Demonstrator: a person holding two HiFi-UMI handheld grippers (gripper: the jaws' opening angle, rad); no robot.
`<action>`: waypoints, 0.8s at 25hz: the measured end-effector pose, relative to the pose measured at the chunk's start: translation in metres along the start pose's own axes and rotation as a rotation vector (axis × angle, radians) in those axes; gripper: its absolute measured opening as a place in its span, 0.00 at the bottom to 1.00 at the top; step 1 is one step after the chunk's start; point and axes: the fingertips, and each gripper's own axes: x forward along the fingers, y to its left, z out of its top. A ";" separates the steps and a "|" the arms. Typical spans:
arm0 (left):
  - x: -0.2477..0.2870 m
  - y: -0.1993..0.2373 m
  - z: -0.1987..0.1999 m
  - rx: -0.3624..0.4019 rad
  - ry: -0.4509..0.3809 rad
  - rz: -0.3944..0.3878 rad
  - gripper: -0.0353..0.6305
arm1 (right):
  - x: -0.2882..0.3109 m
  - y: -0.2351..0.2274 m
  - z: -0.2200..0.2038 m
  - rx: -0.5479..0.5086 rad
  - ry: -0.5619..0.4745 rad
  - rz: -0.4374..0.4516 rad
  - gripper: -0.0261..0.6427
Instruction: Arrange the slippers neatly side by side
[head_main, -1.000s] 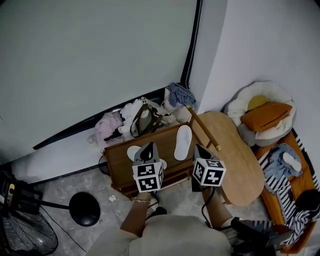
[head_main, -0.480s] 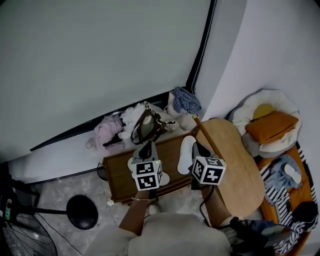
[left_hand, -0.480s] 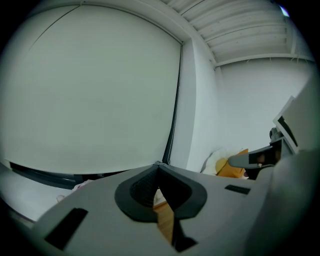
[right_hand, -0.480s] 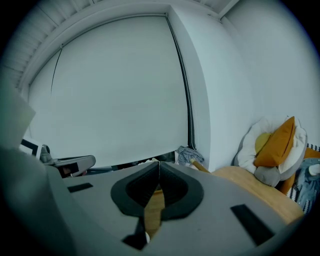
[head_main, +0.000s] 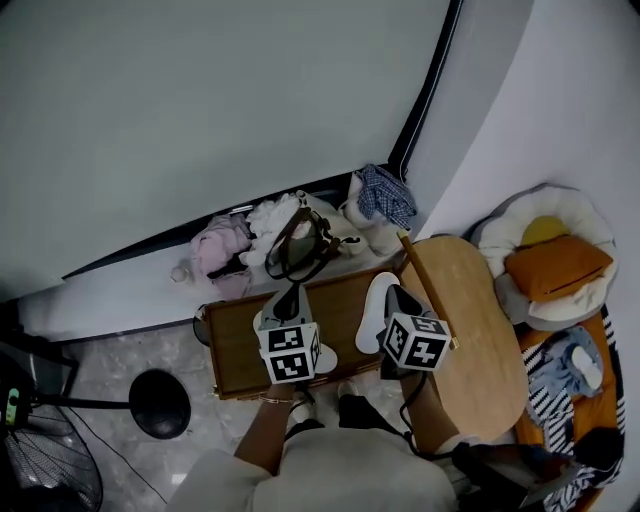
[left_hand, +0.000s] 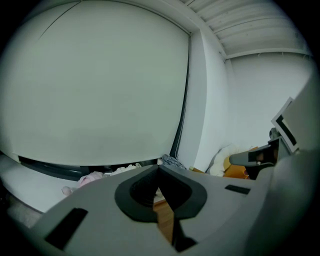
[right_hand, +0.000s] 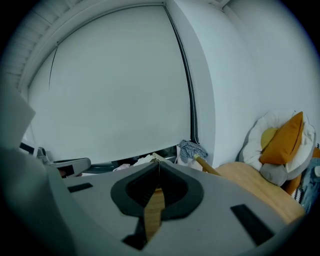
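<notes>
White wall (head_main: 200, 120) fills the back, so there is no room to work past the furniture.
Round light-wood top (head_main: 480, 350) stands to the right, its edge just beside the low brown table (head_main: 235, 345). That hems in the table's right end.
Pet bed (head_main: 540, 230) with an orange cushion sits far right, clear of the job.
Clothes pile (head_main: 225, 250) lies behind the table against the wall and is not part of the task.
Both slippers are on the brown table. Right slipper (head_main: 374, 312) lies lengthwise at the right end, fully visible. Left slipper (head_main: 262, 322) lies near the middle, mostly hidden under the left gripper's marker cube. It looks angled against the other one, but the exact lie cannot be made out. The two are apart, so they are not paired yet.
Left gripper (head_main: 291, 296) hangs over the left slipper and right gripper (head_main: 395, 296) hangs just beside the right one. One tool per slipper looks like the plan.
Both sets of jaws are clenched tip to tip with nothing between them, and only table wood shows through the gap.
Both gripper views look level at the wall, not down. Likely next needs: tip down and spread the jaws before any grasp.
</notes>
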 end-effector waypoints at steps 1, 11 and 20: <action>0.002 0.000 0.000 -0.004 -0.002 0.009 0.06 | 0.004 0.000 0.003 -0.005 -0.001 0.009 0.09; 0.014 -0.017 0.008 0.016 -0.011 0.027 0.06 | 0.019 -0.015 0.011 -0.019 0.010 0.037 0.09; 0.035 -0.038 -0.033 0.003 0.096 0.005 0.06 | 0.021 -0.053 -0.021 0.034 0.085 -0.016 0.09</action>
